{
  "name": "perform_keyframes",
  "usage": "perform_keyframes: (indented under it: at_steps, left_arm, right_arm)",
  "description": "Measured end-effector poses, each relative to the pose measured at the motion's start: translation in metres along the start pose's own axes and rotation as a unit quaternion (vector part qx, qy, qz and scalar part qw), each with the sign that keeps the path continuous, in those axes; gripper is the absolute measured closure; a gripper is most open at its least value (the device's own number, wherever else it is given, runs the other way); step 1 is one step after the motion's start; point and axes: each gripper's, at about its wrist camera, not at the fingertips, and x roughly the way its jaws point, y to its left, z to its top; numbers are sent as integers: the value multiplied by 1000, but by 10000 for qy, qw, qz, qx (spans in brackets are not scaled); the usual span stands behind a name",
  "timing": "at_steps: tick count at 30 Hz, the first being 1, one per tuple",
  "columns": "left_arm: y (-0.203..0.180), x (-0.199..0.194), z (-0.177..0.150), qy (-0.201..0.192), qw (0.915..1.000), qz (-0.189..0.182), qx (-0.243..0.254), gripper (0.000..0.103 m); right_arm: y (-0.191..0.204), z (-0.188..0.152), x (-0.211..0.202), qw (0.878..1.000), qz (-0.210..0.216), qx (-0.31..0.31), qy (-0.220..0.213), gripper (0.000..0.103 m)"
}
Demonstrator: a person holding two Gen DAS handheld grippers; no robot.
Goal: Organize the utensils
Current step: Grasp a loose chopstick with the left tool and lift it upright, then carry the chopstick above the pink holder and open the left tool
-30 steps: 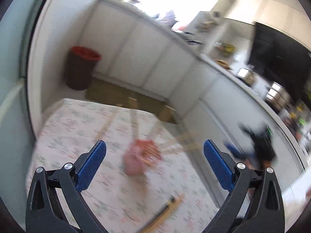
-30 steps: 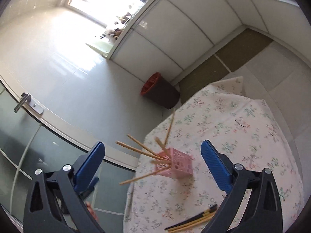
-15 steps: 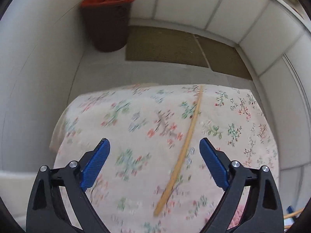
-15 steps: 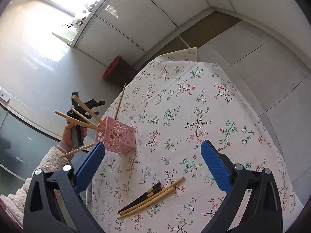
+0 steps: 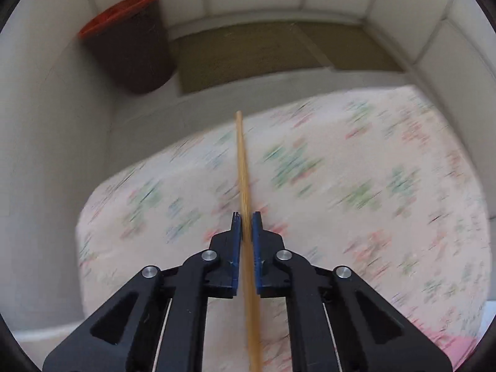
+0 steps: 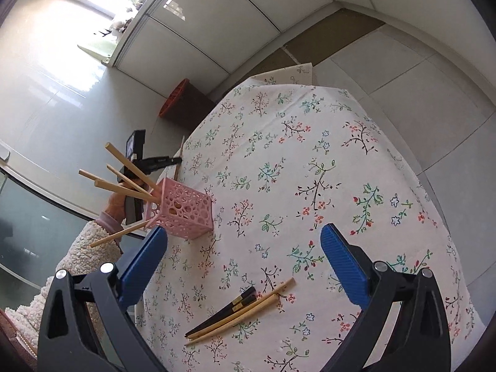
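A matt floral cloth (image 6: 310,161) is being seen covering the table, pale wooden chopsticks (image 6: 238,313) and glossy black ones (image 6: 223,313) are being shown lying on it, and a pink perforated plastic basket (image 6: 183,210) is being shown beside a fleecy sleeve (image 6: 83,257).

One pink basket (image 6: 181,212) stands on the bench (image 6: 325,167) with five wooden chopsticks (image 6: 124,190) in it, beside two loose wooden chopsticks (image 6: 241,313), two black chopsticks (image 6: 228,308) and one brown bin (image 6: 183,104).
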Motion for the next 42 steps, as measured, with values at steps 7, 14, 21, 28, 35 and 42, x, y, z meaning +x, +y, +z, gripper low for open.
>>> perform_keyframes:
  at_steps: [7, 14, 21, 28, 35, 42]
  left_arm:
    - [48, -78, -75, -668, 9949, 252, -718, 97]
    - [33, -219, -144, -1881, 9727, 720, -1149, 97]
    - [-20, -328, -190, -2801, 9519, 664, -1049, 97]
    - [-81, -370, -193, -3052, 9493, 291, -695, 97]
    - [-128, -384, -181, -3245, 9440, -201, -557, 97]
    - [-154, -305, -164, -2914, 9540, -226, -660, 97]
  right_arm:
    - [30, -9, -27, 9971, -105, -607, -443, 7]
    - [50, -25, -46, 9942, -56, -880, -620, 7]
    - [45, -33, -66, 9932, -124, -773, -860, 7]
    - [42, -36, -72, 9907, -353, -850, -1004, 7]
    - [35, -33, -69, 9917, -401, -833, -895, 7]
    - [30, -31, -71, 9921, -401, -826, -850, 7]
